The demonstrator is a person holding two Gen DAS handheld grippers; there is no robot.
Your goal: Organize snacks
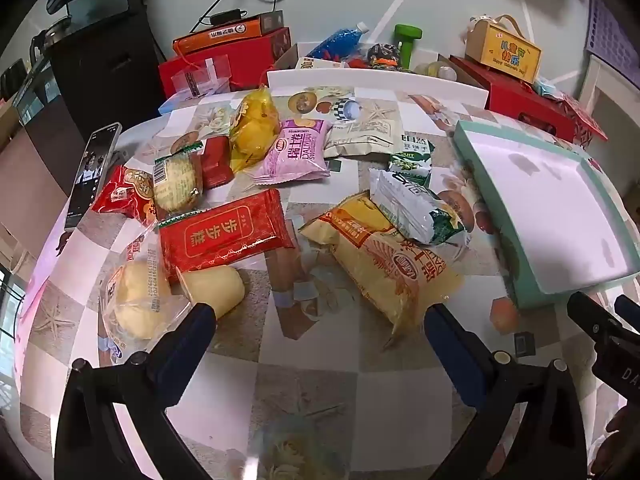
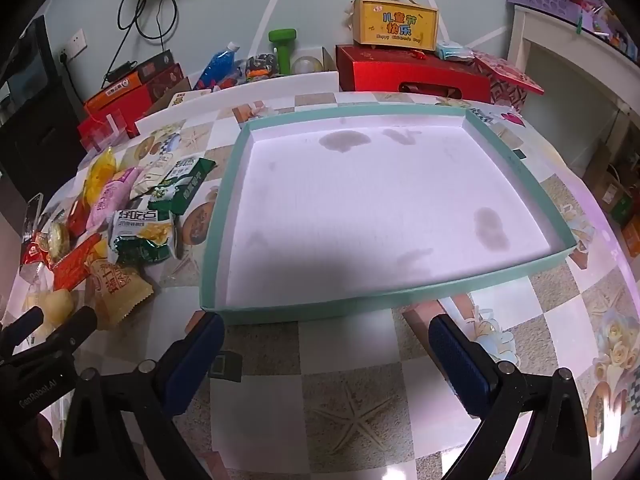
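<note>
- My left gripper (image 1: 320,316) is spread wide, holding nothing, above the snack pile (image 1: 280,200).
- My right gripper (image 2: 326,332) is spread too, at the teal tray (image 2: 224,208), which has stains inside.
- Snacks lie left of the tray on the table (image 2: 360,400).

A table (image 2: 360,412) covered in a checkered, starfish-printed cloth fills the foreground. Beyond it, at twelve o'clock, a pale grey wall (image 2: 224,4) with white diagonal lines. At ten o'clock, a wall socket (image 2: 74,44) and dangling black cables (image 2: 148,4).
</note>
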